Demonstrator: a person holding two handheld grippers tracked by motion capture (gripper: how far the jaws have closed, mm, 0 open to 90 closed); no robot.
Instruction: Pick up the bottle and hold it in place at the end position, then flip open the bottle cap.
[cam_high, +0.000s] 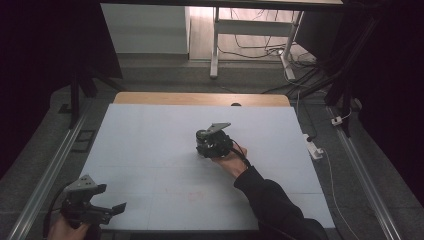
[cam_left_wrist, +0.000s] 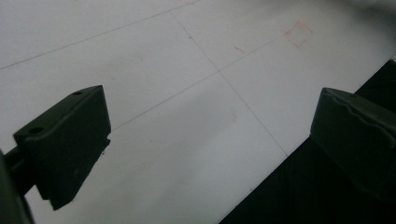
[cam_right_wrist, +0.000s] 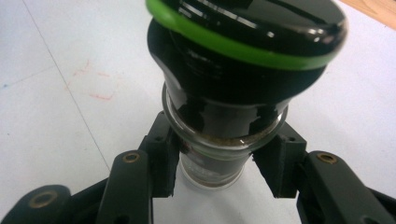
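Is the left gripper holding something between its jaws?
No, the left gripper is open, and between its jaws there is just the bare white table.

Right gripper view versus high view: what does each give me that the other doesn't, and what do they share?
The right gripper view alone gives the detail of what is held: a glass jar with a black cap ringed in green, jaws closed on the glass below the cap. The high view alone gives the left gripper open near the table's front left corner, the person's dark sleeve and the floor cables. Both share the right gripper and the white table surface.
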